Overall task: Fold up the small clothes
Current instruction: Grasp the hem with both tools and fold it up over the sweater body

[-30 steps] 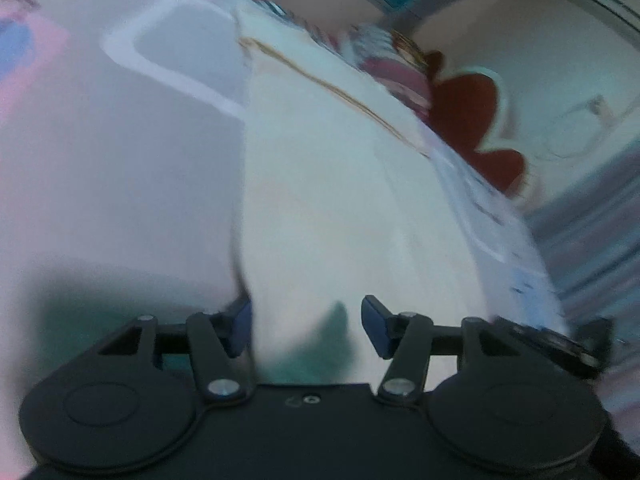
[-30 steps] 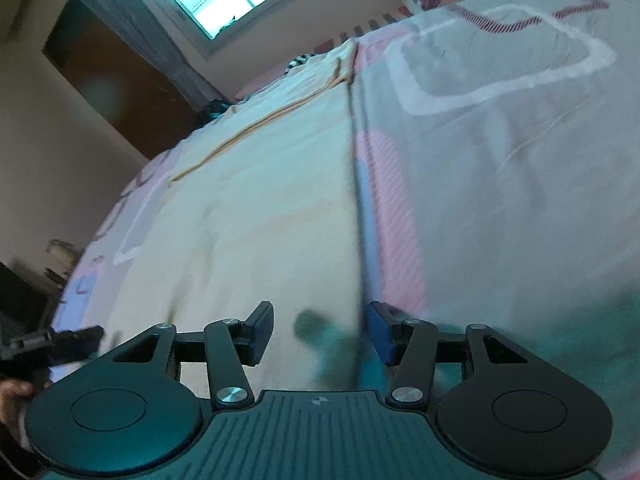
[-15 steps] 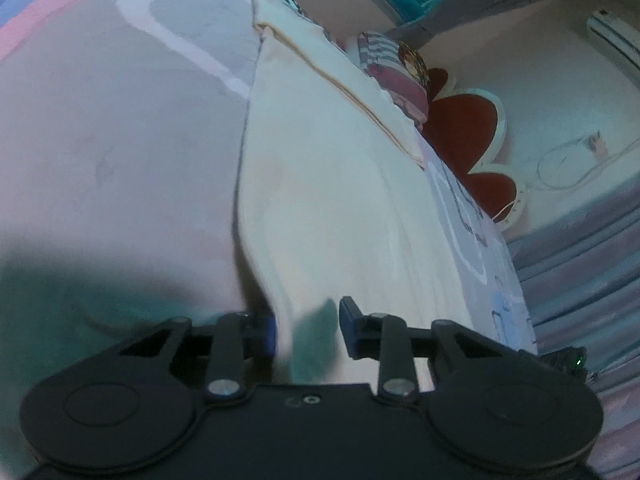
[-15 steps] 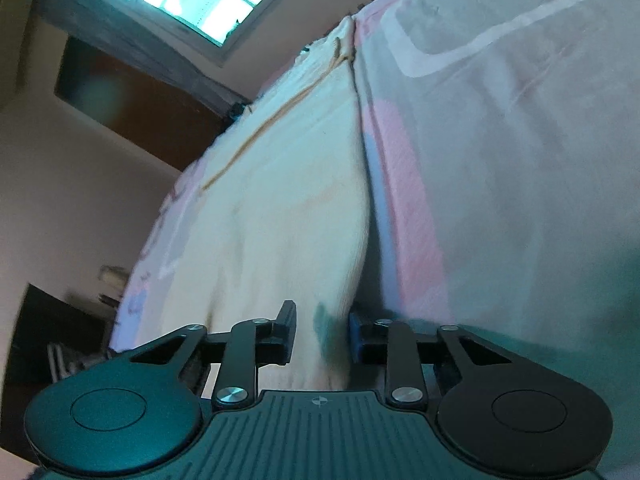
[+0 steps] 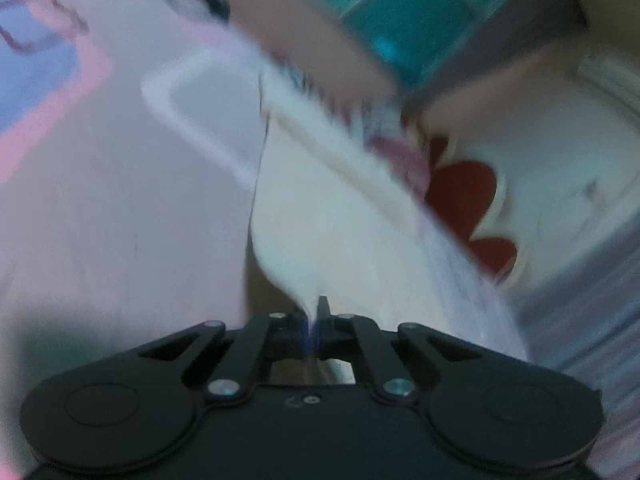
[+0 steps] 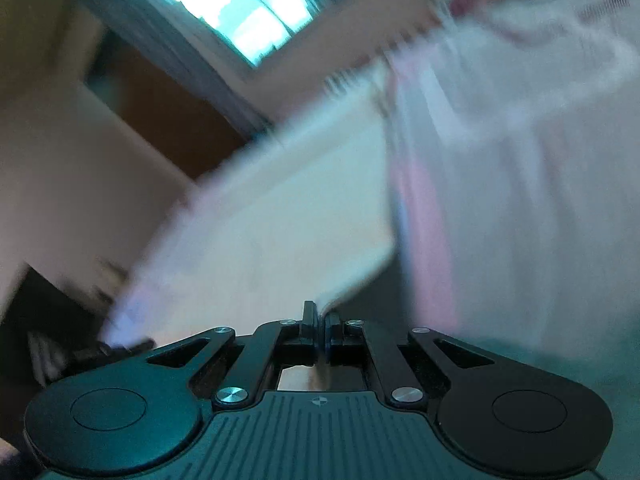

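Note:
A cream garment (image 5: 332, 216) lies spread on the patterned bedsheet (image 5: 120, 200), blurred in both views. My left gripper (image 5: 312, 330) is shut on the garment's near corner, which rises off the bed in a peak to the pinch. In the right wrist view the same cream garment (image 6: 280, 232) stretches away, and my right gripper (image 6: 321, 330) is shut on its other near corner, the cloth lifted off the bedsheet (image 6: 520, 200) there too.
A red flower-shaped cushion (image 5: 468, 204) and a striped pillow (image 5: 396, 152) lie at the bed's far end by the wall. A bright window (image 6: 236, 12) and a dark doorway (image 6: 160, 108) stand beyond the bed. Dark objects (image 6: 44, 320) sit at the left edge.
Both grippers closed from open onto the garment's near corners and lifted them slightly off the bed. Both views have tilted and blurred with the motion.

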The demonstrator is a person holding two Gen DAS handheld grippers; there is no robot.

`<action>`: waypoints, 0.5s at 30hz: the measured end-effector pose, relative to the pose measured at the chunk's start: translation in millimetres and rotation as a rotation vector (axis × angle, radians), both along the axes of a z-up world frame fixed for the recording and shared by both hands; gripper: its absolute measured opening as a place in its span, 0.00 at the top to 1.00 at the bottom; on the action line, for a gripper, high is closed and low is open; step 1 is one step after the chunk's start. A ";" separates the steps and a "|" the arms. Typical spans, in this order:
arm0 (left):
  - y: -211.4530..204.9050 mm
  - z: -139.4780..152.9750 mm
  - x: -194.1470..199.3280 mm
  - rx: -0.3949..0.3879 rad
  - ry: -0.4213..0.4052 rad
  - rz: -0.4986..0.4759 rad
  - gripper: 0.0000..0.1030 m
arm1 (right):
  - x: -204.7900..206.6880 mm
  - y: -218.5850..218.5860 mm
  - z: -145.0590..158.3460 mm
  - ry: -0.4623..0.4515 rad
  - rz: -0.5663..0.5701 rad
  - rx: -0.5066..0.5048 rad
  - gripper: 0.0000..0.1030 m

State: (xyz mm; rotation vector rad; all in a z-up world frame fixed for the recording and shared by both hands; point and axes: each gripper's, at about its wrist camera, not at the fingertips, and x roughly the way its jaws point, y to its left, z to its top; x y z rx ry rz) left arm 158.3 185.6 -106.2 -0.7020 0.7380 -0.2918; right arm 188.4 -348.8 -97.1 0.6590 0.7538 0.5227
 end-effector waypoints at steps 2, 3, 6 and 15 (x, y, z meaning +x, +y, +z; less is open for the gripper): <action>-0.9 -3.2 3.4 0.049 0.009 -0.010 0.98 | 3.8 1.4 13.0 -0.045 0.025 -0.047 0.98; -1.5 -12.2 5.4 0.045 0.039 -0.016 0.98 | 8.0 3.2 9.6 -0.031 0.041 -0.068 0.98; -7.1 -32.3 6.8 0.069 0.120 -0.028 0.98 | 19.4 10.9 -21.4 0.096 0.081 -0.125 0.98; 0.8 13.6 31.5 -0.028 -0.016 -0.002 0.98 | 36.0 1.5 24.0 -0.030 -0.021 0.013 0.98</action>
